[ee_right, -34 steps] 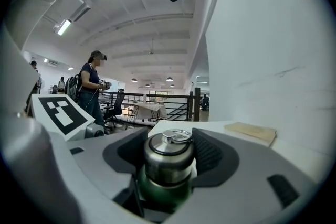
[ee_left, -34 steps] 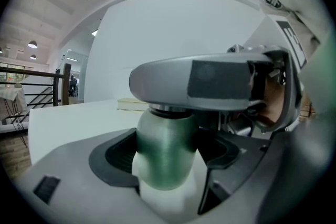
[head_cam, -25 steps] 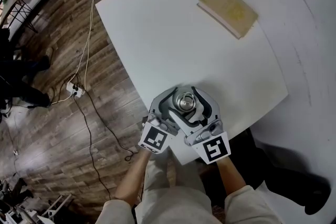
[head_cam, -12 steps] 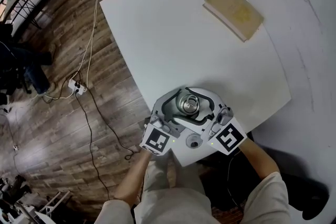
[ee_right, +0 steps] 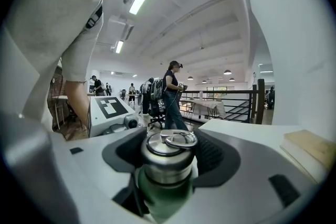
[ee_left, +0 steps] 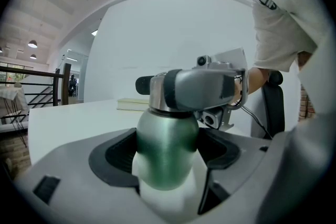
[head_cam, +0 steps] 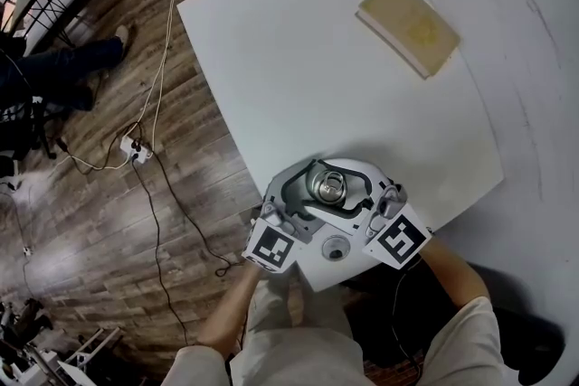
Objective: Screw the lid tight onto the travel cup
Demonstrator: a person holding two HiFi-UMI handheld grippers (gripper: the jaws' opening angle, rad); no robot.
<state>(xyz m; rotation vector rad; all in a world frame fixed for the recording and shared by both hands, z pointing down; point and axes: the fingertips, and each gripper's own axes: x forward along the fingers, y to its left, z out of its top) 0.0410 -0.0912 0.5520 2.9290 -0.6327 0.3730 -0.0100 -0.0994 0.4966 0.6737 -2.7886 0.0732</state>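
Note:
The green steel travel cup (head_cam: 327,185) stands near the white table's front edge (head_cam: 362,271), its silver lid (ee_right: 168,152) on top with a ring handle. My left gripper (head_cam: 312,192) is shut on the cup's green body (ee_left: 167,149), a dark pad on each side. My right gripper (head_cam: 348,185) comes in from the right at lid height. Its jaws are closing, and in the right gripper view its pads (ee_right: 212,157) touch both sides of the lid. In the left gripper view a right gripper finger (ee_left: 205,89) hides most of the lid.
A tan book (head_cam: 409,24) lies at the table's far right corner. Left of the table (head_cam: 298,59), cables and a power strip (head_cam: 134,154) lie on the wooden floor. A person's legs (head_cam: 54,72) are at the far left. People stand by a railing in the background.
My right gripper has swung out to the right round the lid, so its marker cube now sits apart from the left one. The left gripper and the cup have stayed put.

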